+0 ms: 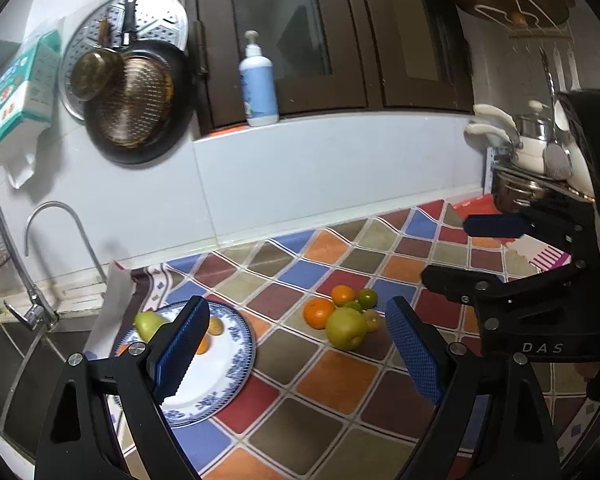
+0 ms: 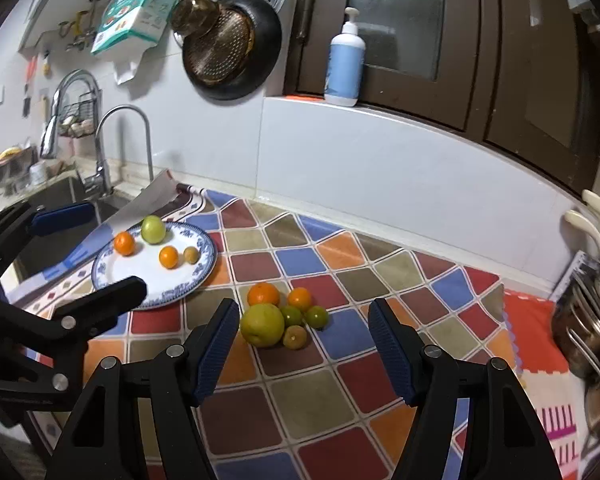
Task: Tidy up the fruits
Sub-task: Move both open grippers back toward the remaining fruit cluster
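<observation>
A blue-patterned white plate [image 2: 112, 276] [image 1: 236, 364] sits on the chequered counter near the sink. It holds a green pear [image 2: 153, 230] [image 1: 146, 323], two small oranges [image 2: 124, 243] and a yellowish small fruit [image 2: 191, 255]. A loose cluster lies on the counter: a big yellow-green apple [image 2: 262, 325] [image 1: 346, 328], two oranges [image 2: 263, 294] [image 1: 318, 313] and several small green citrus [image 2: 316, 317]. My right gripper [image 2: 304, 350] is open and empty, just in front of the cluster. My left gripper [image 1: 296, 356] is open and empty, between plate and cluster.
A sink [image 2: 56, 200] with tall taps [image 2: 104, 148] lies left of the plate. Pans [image 2: 228, 48] hang on the tiled wall. A pump bottle [image 2: 345, 60] stands on the ledge. Pots and a rack [image 2: 588, 340] stand at the counter's right end.
</observation>
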`<state>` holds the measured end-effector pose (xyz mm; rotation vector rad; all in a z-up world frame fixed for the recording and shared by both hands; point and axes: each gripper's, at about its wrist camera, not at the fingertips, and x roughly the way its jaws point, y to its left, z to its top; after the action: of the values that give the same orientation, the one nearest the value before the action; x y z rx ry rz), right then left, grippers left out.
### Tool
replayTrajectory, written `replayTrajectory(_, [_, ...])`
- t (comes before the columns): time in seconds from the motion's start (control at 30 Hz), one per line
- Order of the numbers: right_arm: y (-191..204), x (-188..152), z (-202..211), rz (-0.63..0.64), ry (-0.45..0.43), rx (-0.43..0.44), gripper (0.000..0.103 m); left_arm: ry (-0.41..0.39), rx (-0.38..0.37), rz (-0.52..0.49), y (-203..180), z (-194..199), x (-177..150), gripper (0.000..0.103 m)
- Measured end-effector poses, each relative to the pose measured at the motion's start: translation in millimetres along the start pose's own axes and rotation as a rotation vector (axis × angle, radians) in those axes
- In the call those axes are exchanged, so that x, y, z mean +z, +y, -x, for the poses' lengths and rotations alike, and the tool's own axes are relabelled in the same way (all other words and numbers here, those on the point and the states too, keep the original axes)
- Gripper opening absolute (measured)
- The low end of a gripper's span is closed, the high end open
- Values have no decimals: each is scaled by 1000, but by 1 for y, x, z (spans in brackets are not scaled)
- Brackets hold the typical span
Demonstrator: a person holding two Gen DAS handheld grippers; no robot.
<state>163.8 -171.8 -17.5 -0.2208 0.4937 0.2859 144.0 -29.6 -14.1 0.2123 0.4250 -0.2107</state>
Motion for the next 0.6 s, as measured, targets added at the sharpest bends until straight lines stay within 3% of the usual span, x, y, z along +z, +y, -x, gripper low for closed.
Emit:
replayTrajectory(0.3, [-18, -11, -38, 76, 55, 104, 67, 59, -29, -50, -19, -38, -6, 89])
replayTrajectory(0.5, [-22, -22, -74, 106, 119, 147, 67, 142, -64, -72, -22, -74, -18, 79])
replayTrajectory(0.6, [-21, -30, -92, 127, 152, 168, 60, 171, -97, -88, -23, -91, -25, 75])
